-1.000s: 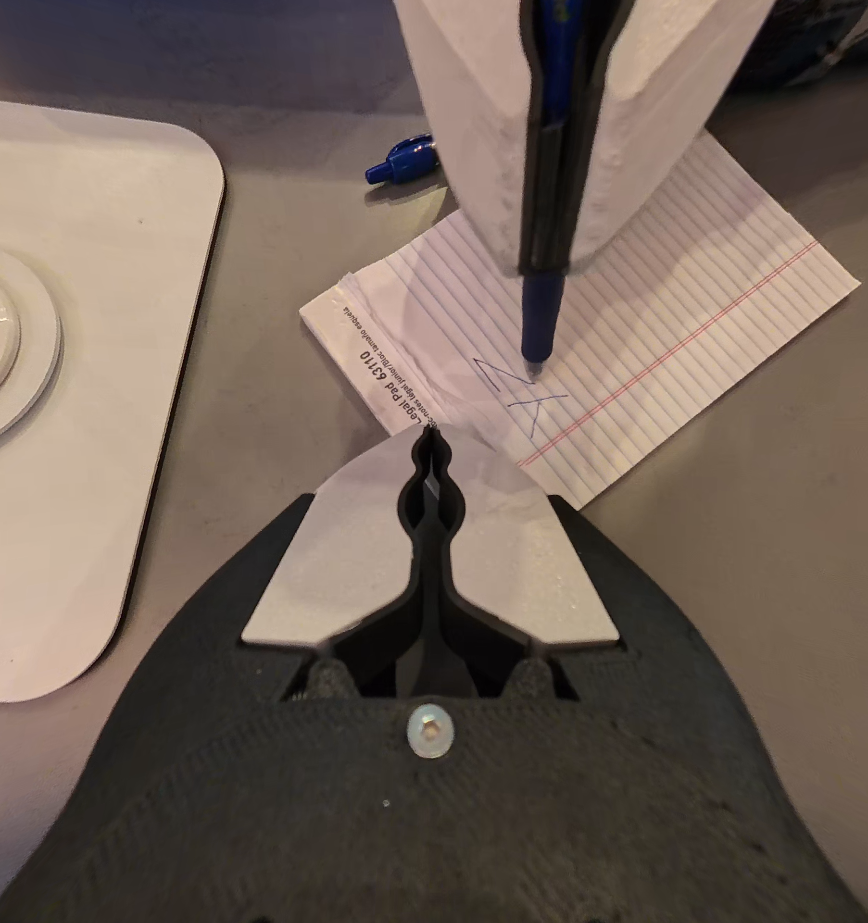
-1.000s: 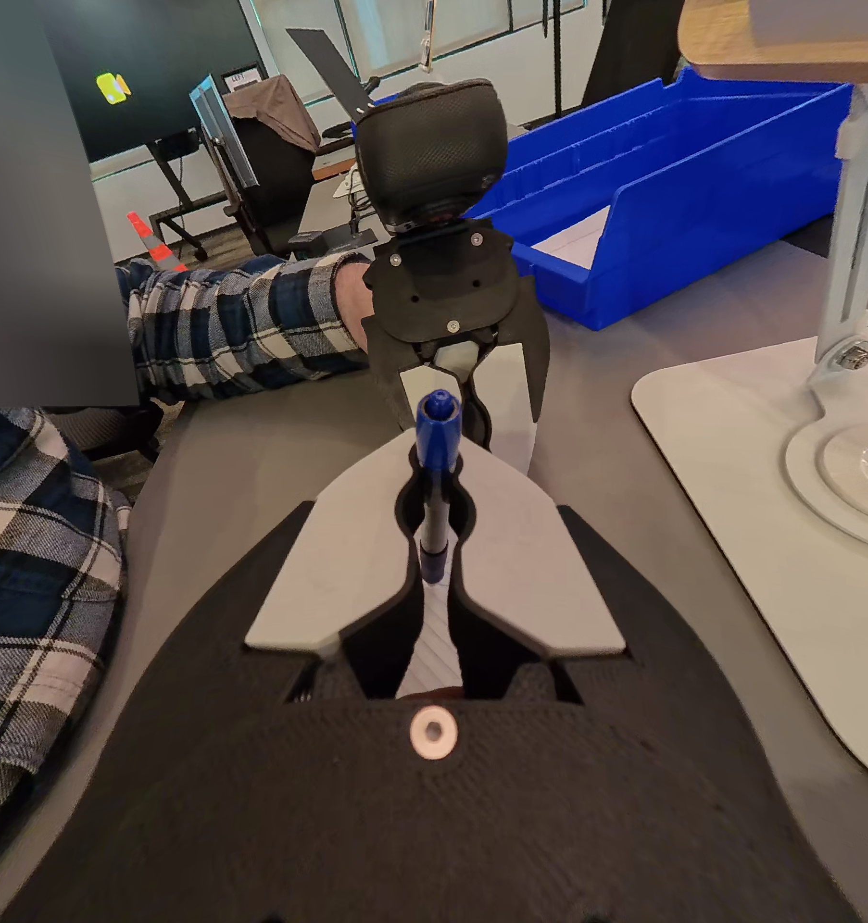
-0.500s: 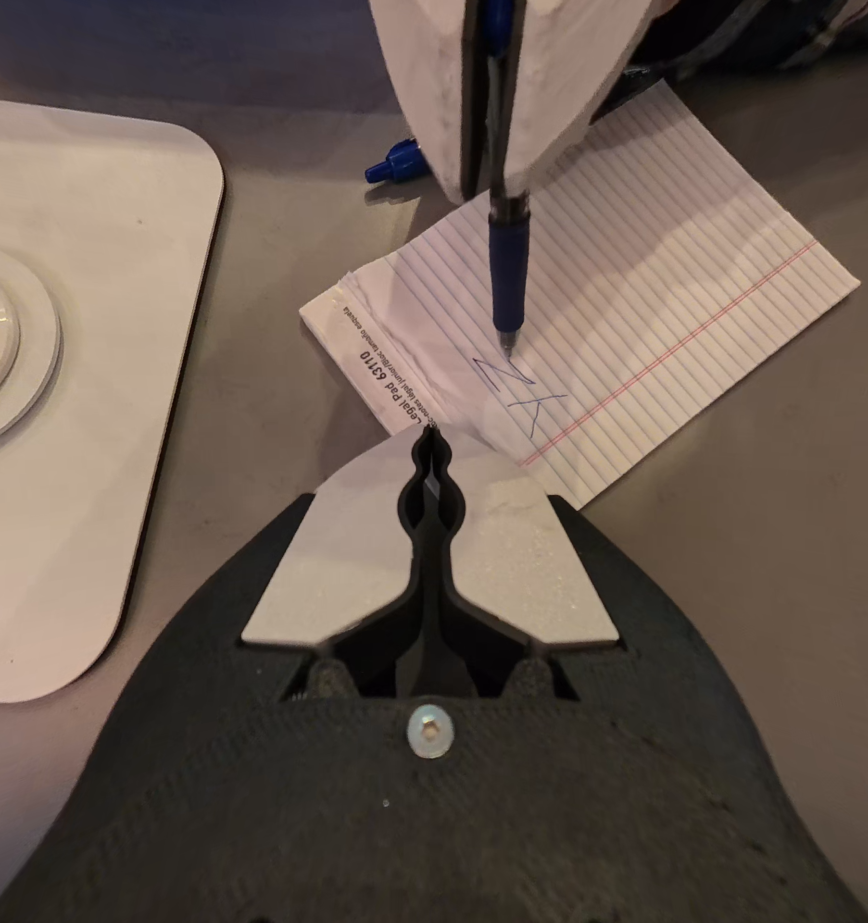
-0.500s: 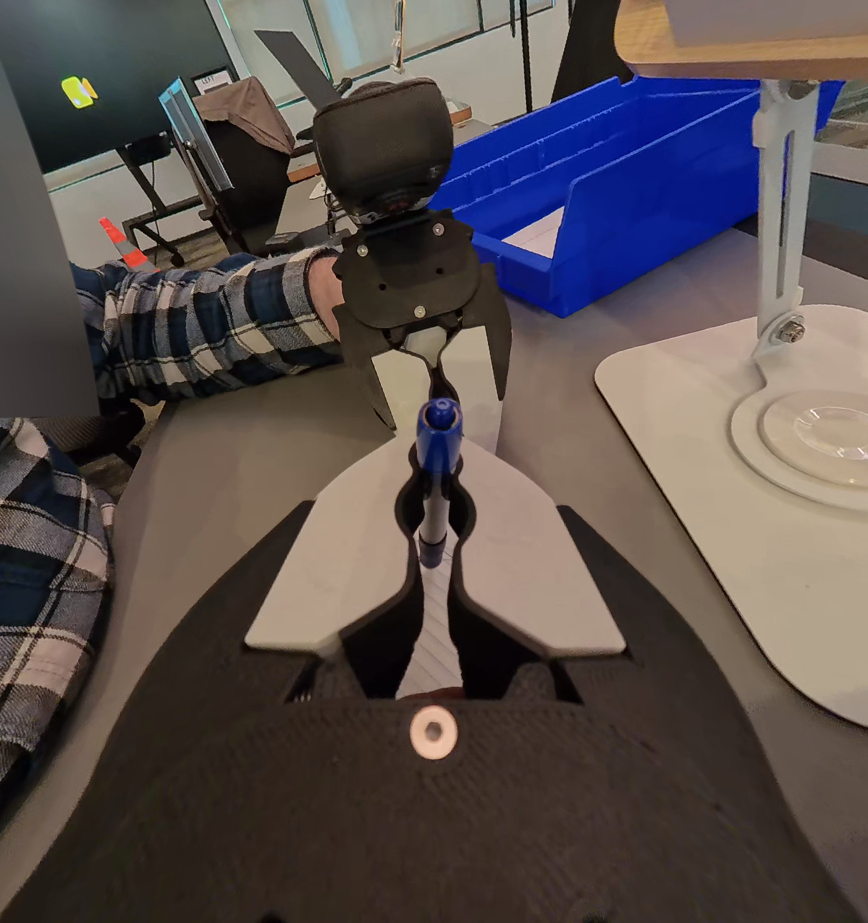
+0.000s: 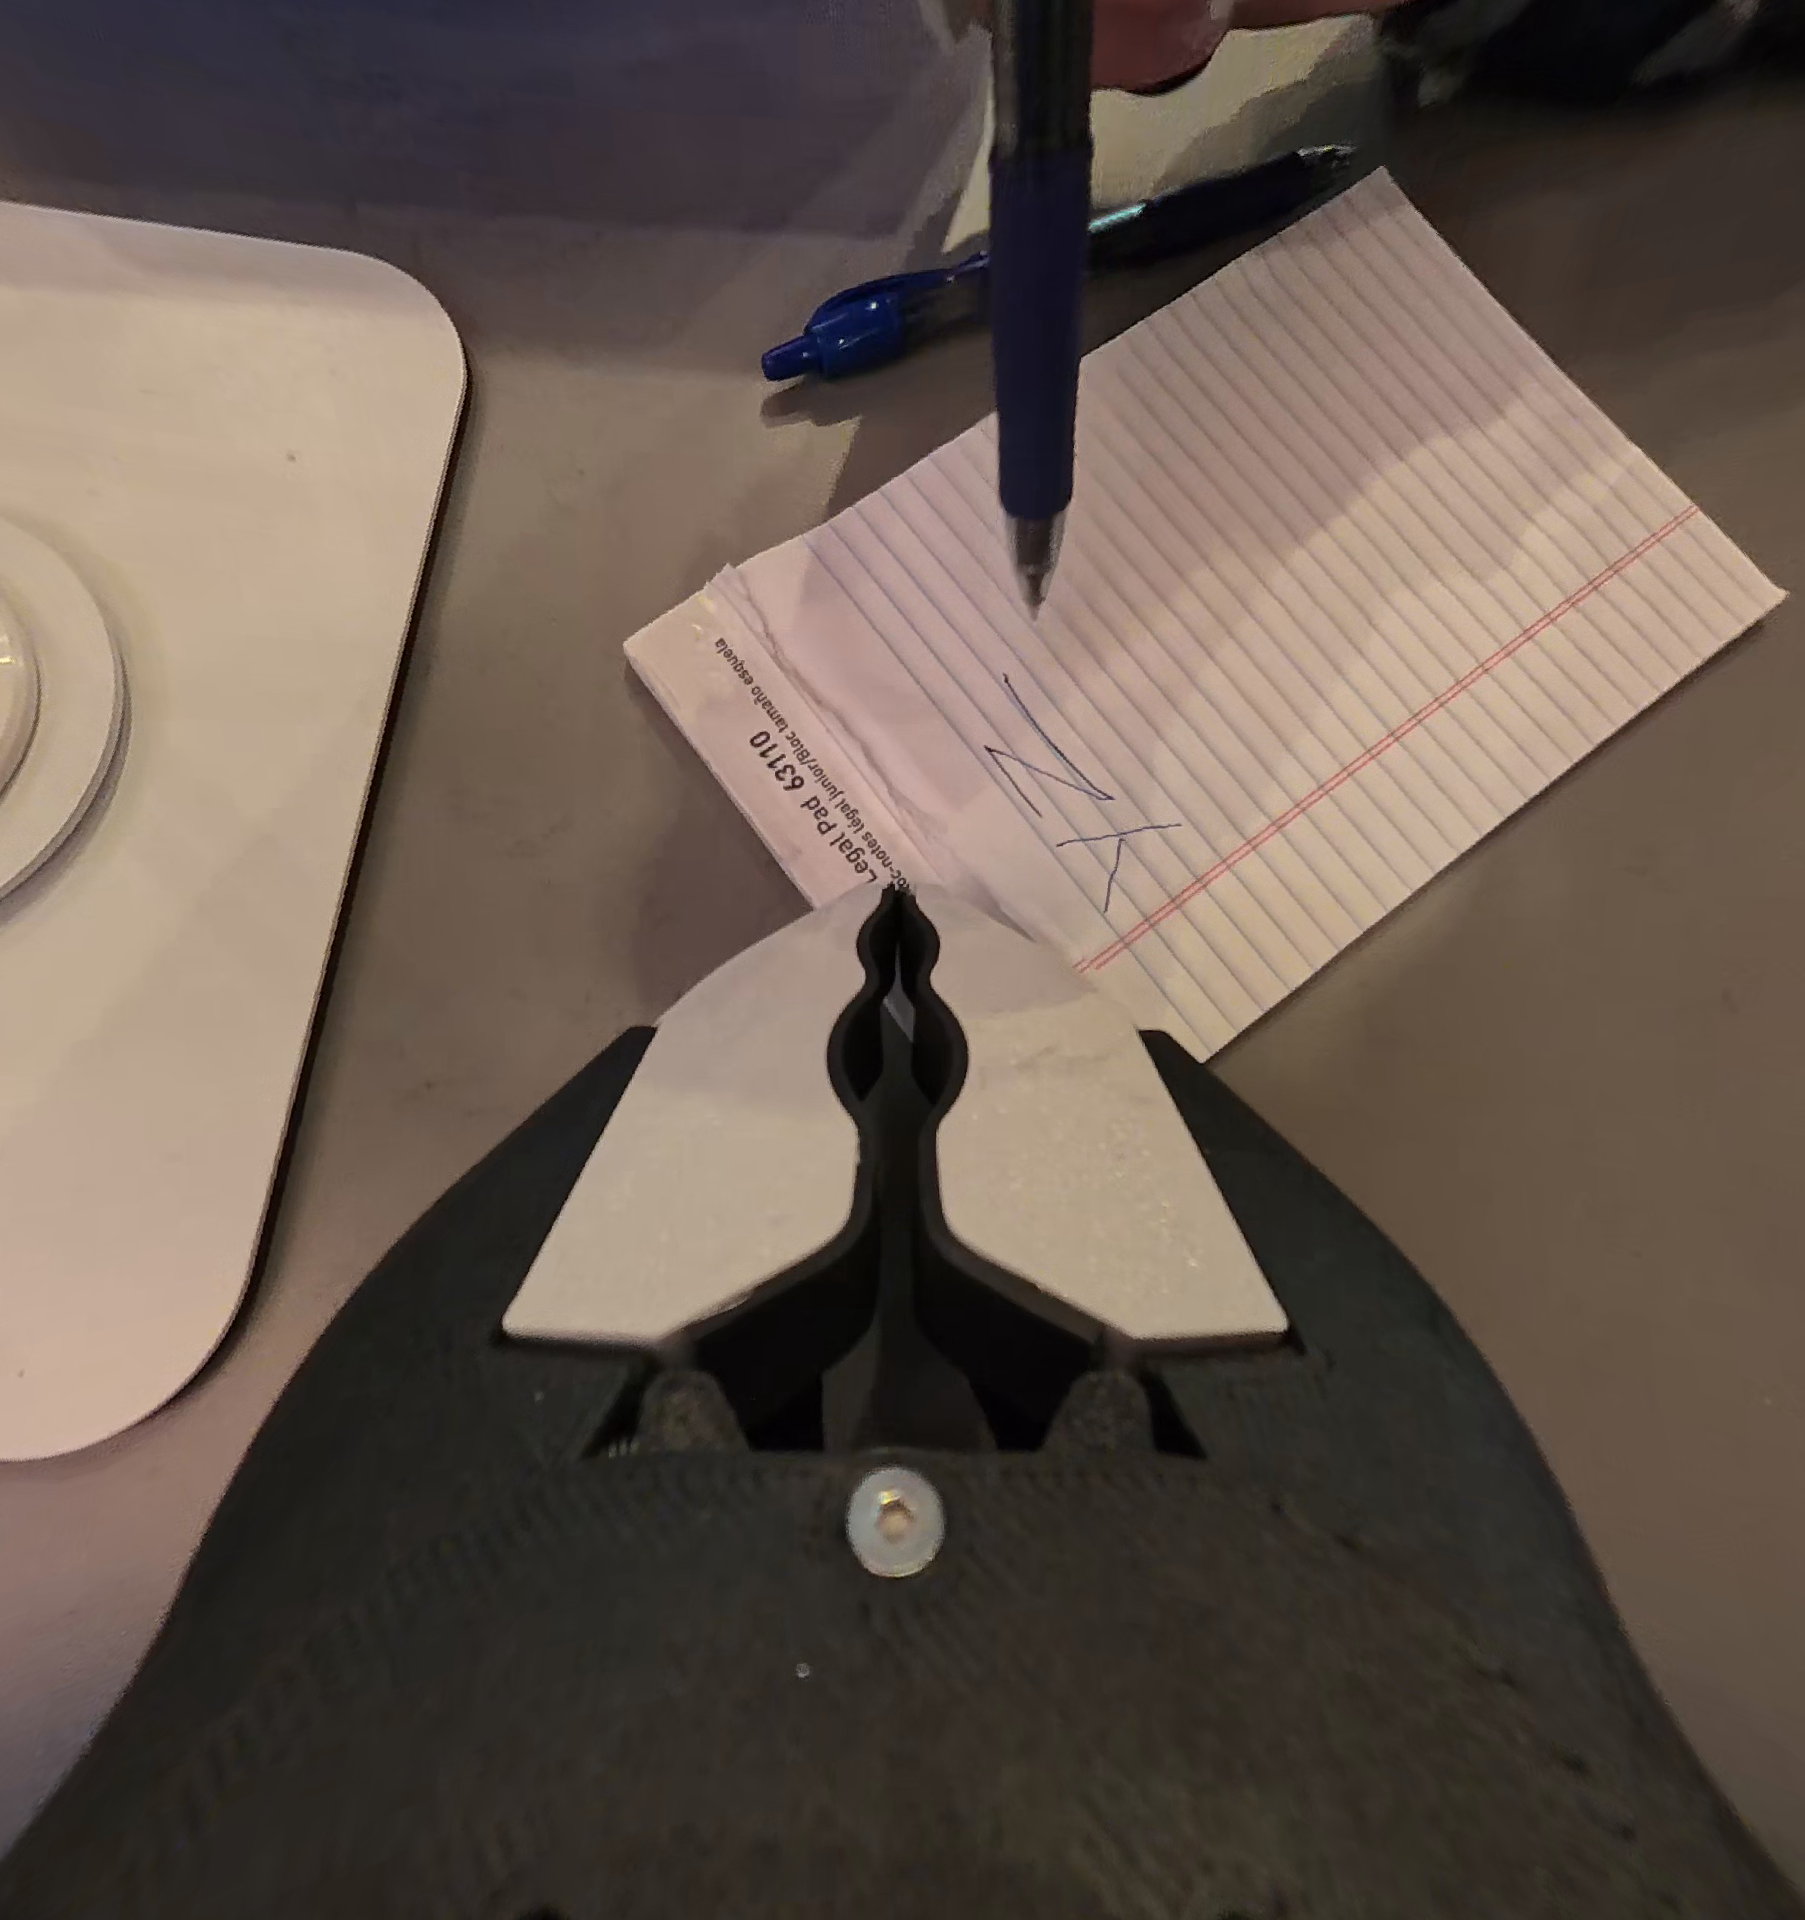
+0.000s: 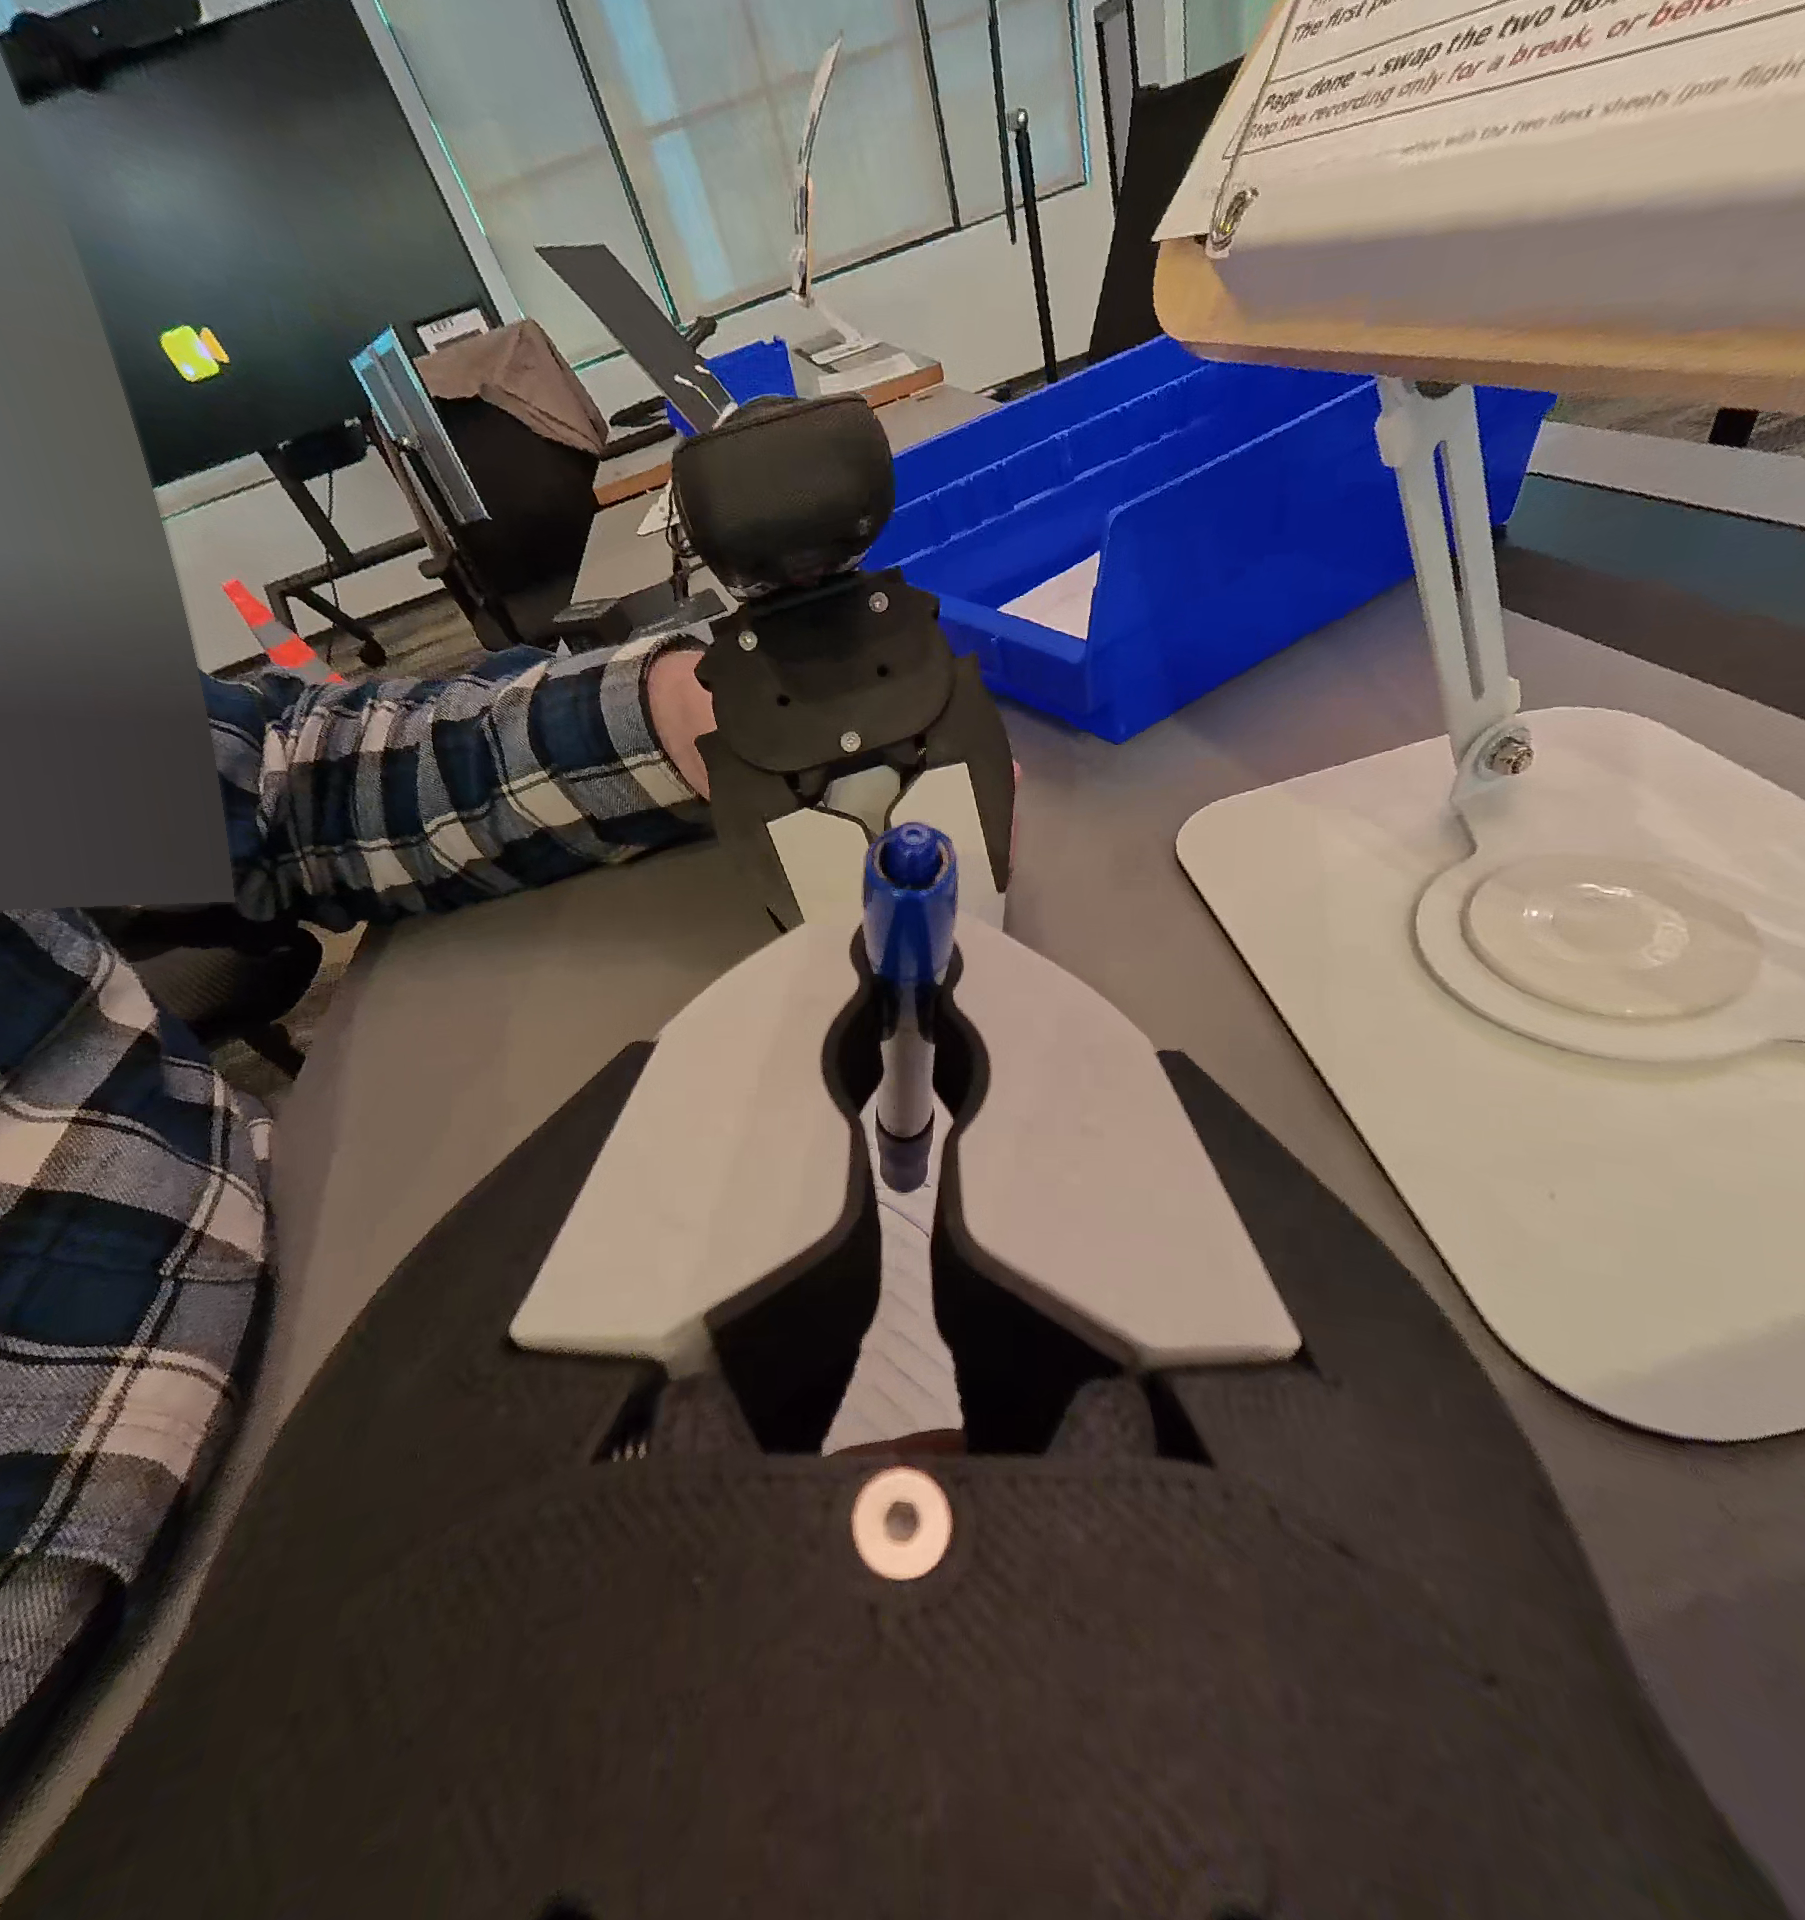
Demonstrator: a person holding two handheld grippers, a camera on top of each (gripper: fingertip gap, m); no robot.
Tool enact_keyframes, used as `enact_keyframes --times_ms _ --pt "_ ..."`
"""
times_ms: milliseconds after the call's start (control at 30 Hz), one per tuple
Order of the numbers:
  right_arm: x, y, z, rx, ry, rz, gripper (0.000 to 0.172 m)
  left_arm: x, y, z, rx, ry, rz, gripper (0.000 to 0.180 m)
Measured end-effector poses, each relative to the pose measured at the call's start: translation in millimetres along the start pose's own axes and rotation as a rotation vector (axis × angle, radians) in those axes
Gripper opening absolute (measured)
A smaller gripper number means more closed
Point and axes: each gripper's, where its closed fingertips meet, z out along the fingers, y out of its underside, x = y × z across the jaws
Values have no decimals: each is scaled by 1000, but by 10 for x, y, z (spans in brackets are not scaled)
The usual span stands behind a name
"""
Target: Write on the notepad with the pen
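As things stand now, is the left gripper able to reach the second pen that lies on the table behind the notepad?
Probably yes, though not directly. The left gripper rests shut on the notepad corner. The spare pen lies beyond the pad, and the held pen hangs across the straight path, so a detour to the left looks free.

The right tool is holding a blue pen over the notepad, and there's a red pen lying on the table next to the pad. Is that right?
Almost. The right tool does hold a blue pen over the notepad, but the spare pen lying on the table beside the pad is blue too, not red. The left wrist view shows it.
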Motion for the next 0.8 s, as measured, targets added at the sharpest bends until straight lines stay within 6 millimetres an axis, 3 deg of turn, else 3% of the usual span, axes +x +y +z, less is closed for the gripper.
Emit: enact_keyframes --times_ms 33,200,300,367,800 --pt "-25 -4 -9 1 -3 -1 5 -2 -2 1 0 -2 -4 0" --pt "-124 30 -71 1 -4 4 5 -2 -11 -58 16 -5 -18 9" --pt "-172 32 -119 11 3 11 5 134 -94 -72 50 36 38 13" --pt "-207 16 -156 26 8 13 5 159 -12 -2 -18 29 69 10" --pt "-358 -53 -354 99 48 33 5 -33 36 -24 -48 -90 4 7"
